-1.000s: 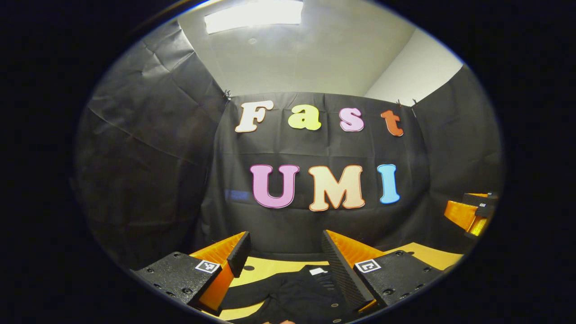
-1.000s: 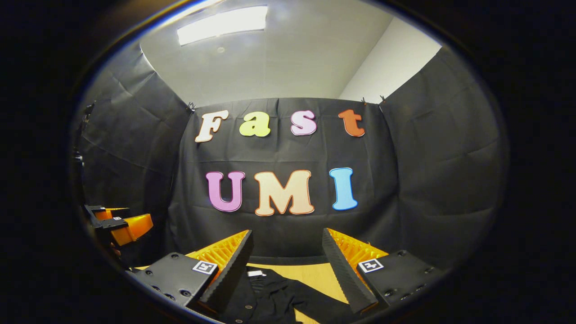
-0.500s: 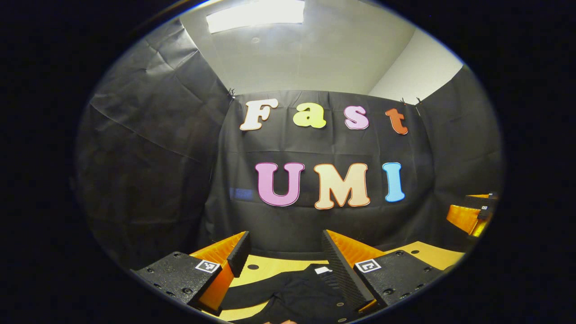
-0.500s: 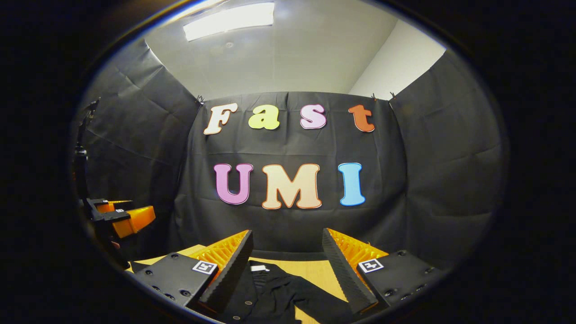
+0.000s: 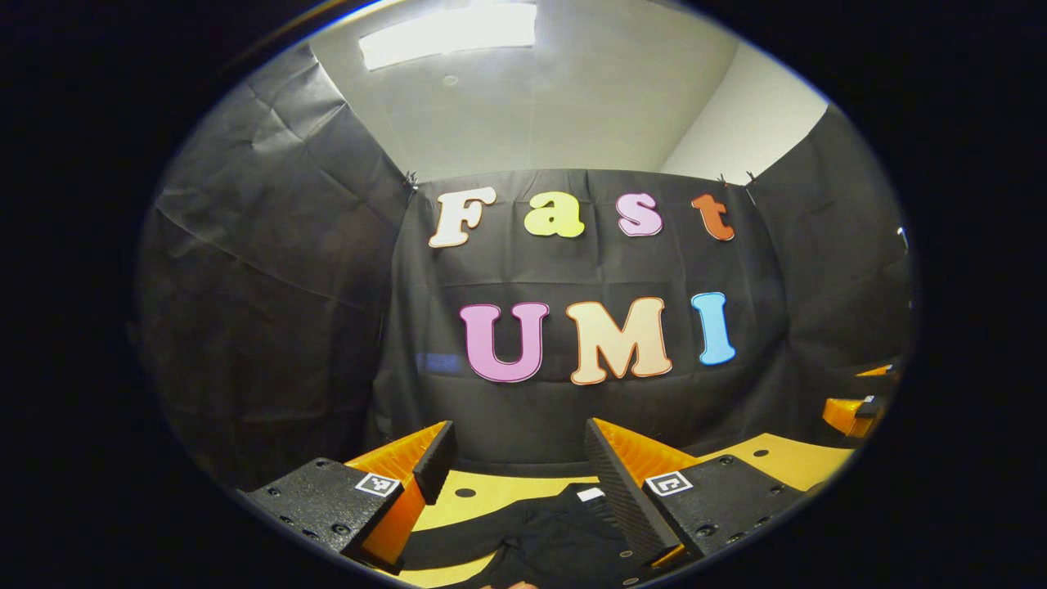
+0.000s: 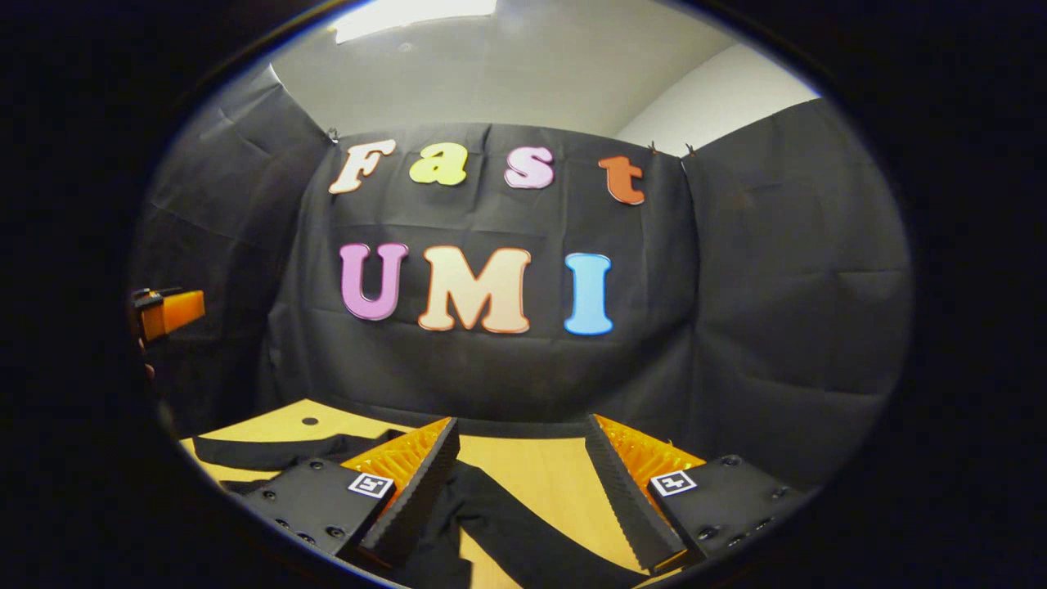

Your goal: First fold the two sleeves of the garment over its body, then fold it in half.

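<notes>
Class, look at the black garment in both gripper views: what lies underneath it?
The black fabric garment lies spread on a yellowish wooden table, bare around its sleeves. Whatever sits beneath the cloth itself is covered and cannot be seen.

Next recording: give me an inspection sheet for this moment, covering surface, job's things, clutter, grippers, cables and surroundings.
Surface: light wooden table with a small dark hole near its far left edge.
Job's things: black garment lies on the table, white neck tag up; one long sleeve stretches out flat, not folded over the body.
Clutter: nothing seen.
Grippers: left gripper open above the garment, holding nothing; right gripper open above the sleeve, holding nothing.
Cables: nothing seen.
Surroundings: black cloth booth wall, white ceiling with a lit light panel.
</notes>
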Tool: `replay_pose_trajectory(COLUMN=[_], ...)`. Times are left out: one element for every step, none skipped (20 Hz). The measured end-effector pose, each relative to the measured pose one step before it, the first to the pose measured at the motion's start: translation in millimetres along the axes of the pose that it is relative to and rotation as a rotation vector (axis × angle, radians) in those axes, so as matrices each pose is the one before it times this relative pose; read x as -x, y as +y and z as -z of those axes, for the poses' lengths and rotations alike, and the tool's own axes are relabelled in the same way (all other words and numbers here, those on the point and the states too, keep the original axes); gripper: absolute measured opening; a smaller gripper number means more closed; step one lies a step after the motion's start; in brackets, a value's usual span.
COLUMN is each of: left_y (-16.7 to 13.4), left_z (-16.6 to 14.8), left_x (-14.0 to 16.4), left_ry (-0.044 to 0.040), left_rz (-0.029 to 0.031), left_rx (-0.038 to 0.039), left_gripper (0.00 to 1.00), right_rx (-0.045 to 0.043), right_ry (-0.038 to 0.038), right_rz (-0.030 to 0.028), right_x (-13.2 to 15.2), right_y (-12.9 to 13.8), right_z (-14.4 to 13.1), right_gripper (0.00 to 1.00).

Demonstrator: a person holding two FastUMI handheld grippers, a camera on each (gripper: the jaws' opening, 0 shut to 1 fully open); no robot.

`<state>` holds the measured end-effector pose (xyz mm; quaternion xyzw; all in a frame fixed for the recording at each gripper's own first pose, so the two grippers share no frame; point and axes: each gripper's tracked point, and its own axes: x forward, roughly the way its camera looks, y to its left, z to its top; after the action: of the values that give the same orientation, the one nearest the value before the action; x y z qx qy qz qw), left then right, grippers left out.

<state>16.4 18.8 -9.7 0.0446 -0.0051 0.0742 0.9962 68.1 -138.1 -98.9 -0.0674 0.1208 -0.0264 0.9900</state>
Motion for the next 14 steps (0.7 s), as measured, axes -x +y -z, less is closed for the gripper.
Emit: replay_pose_trajectory(left_y=[-2.90, -2.89, -4.24, -4.05, -4.37, -4.84, -4.62, -5.55, -4.68, -5.75, -5.63, -6.01, -6.01, -5.15], left_z=[-1.24, -1.81, -0.49, -2.47, -1.02, -1.89, 0.41, -0.28, -0.47, 1.45, 0.42, 0.37, 0.05, -0.36], left_x=[-0.17, -0.27, -0.68, -0.47, 0.37, 0.53, -0.82, -0.27, -0.60, -0.31, -0.12, -0.59, 0.59, 0.21], left_ry=[-0.00125, -0.00221, -0.00301, -0.00374, -0.00396, -0.00250, -0.00017, -0.00095, 0.00027, 0.00364, 0.00339, 0.00354, 0.00289, 0.00301], left_rz=[0.00194, 0.00129, 0.00387, 0.00341, 0.00384, 0.00271, 0.00248, 0.00158, -0.00041, 0.00195, 0.00037, 0.00277, 0.00124, 0.00057], left_rx=[-0.00217, -0.00260, -0.00404, -0.00615, -0.00650, -0.00535, -0.00246, -0.00061, -0.00165, -0.00215, -0.00240, -0.00135, -0.00217, -0.00354], left_gripper=[0.92, 0.92, 0.92, 0.92, 0.92, 0.93, 0.93, 0.93, 0.92, 0.92, 0.92, 0.92, 0.92, 0.92], right_rx=[-0.00105, 0.00367, 0.00489, 0.00482, -0.00089, -0.00575, -0.00438, -0.00120, 0.00670, 0.01294, 0.00806, 0.00403, 0.00155, -0.00196], right_ry=[0.03306, 0.03952, 0.03828, 0.04172, 0.04324, 0.05235, 0.05344, 0.04120, 0.03434, 0.02858, 0.02641, 0.02419, 0.02587, 0.03353], right_rz=[0.01806, 0.01796, 0.01673, 0.01312, 0.00683, -0.00843, -0.01217, -0.00272, 0.00175, 0.00258, 0.00330, -0.00147, -0.00793, -0.00509], right_x=[-3.21, -2.84, -2.78, -3.09, -3.82, -4.12, -3.09, -2.95, -3.52, -4.13, -4.30, -6.12, -6.29, -4.95], right_y=[-11.80, -11.89, -11.47, -9.45, -8.86, -3.23, -2.27, -5.52, -5.35, -4.37, -4.61, -3.21, -3.68, -4.23], right_z=[13.25, 14.93, 15.83, 17.58, 16.41, 18.41, 17.58, 15.57, 14.06, 11.38, 11.35, 9.11, 9.14, 13.32], right_gripper=[0.99, 0.98, 0.98, 0.99, 0.98, 0.98, 0.98, 1.00, 0.99, 0.99, 0.98, 0.99, 1.00, 0.99])
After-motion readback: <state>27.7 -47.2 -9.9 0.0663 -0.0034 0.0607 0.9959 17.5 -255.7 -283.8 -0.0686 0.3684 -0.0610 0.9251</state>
